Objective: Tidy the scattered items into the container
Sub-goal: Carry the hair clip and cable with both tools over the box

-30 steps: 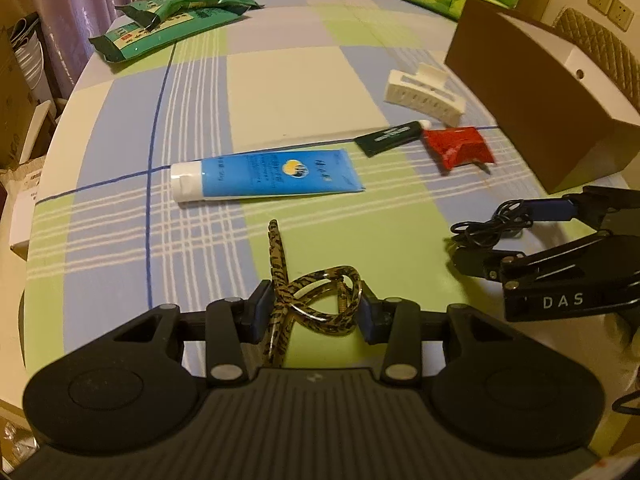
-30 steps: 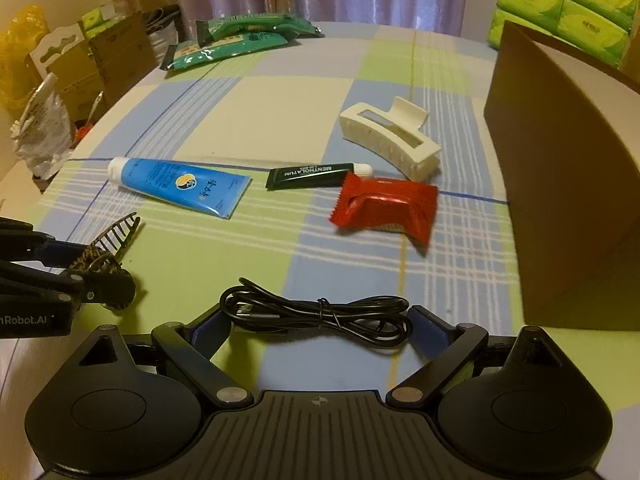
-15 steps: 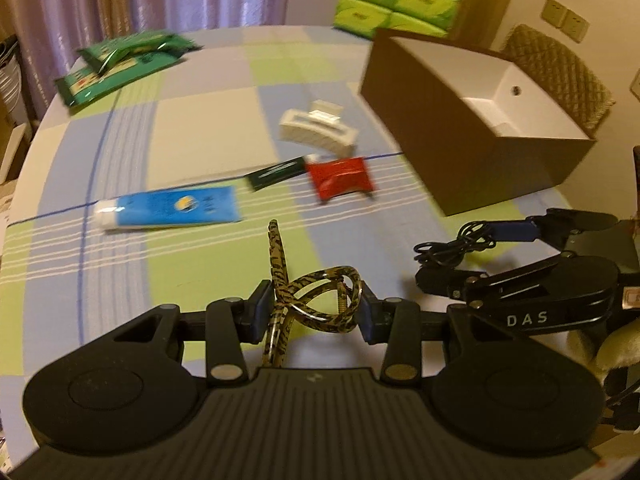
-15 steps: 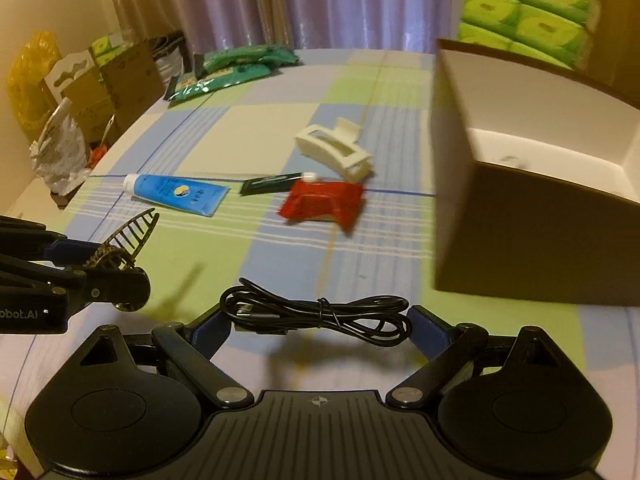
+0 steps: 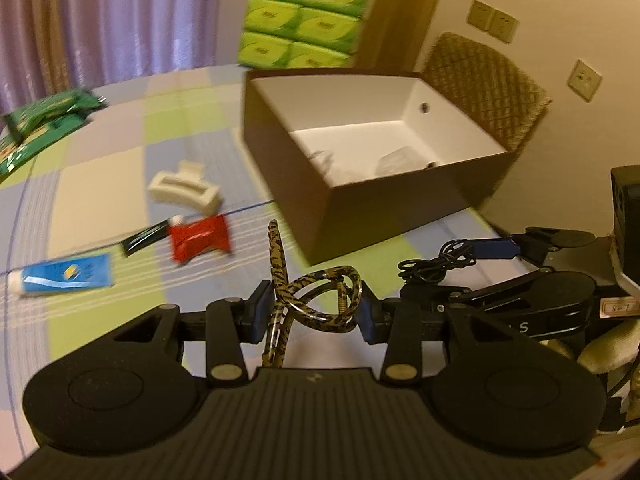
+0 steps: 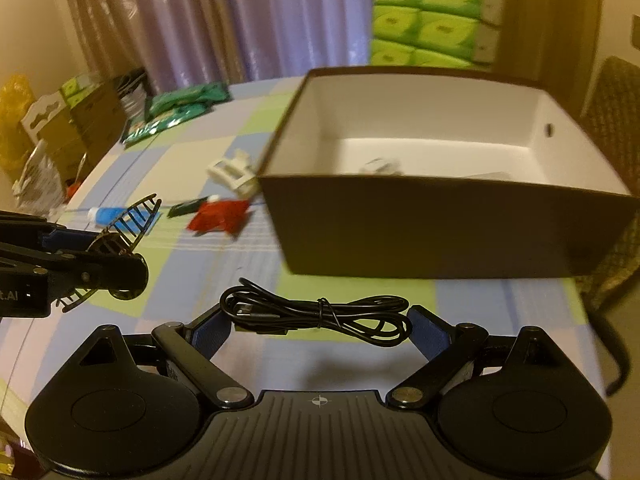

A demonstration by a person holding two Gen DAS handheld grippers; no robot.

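On table, far left, outside scope or uncertain: green packets, untouched. Left on table, awaiting collection, from left: blue tube; small dark tube, touching red packet; cream hair clip just behind these; all four near the box's left wall, none inside. In transit, left claw: narrowed onto tortoiseshell hair clip, held clear of the table, short of the box. Container, brown box with white interior: open, mostly bare; a pale crumpled item and something faint and dark near the front wall appear to lie on the floor, too blurred to identify. In transit, right claw: set wide yet gripping bundled black cable end to end, raised in front of the box's near wall, not yet over the rim. Judged tally: perhaps one or two pieces deposited, two in hand, four to fetch; task in early stage, next deposits pending lift over the box wall and release
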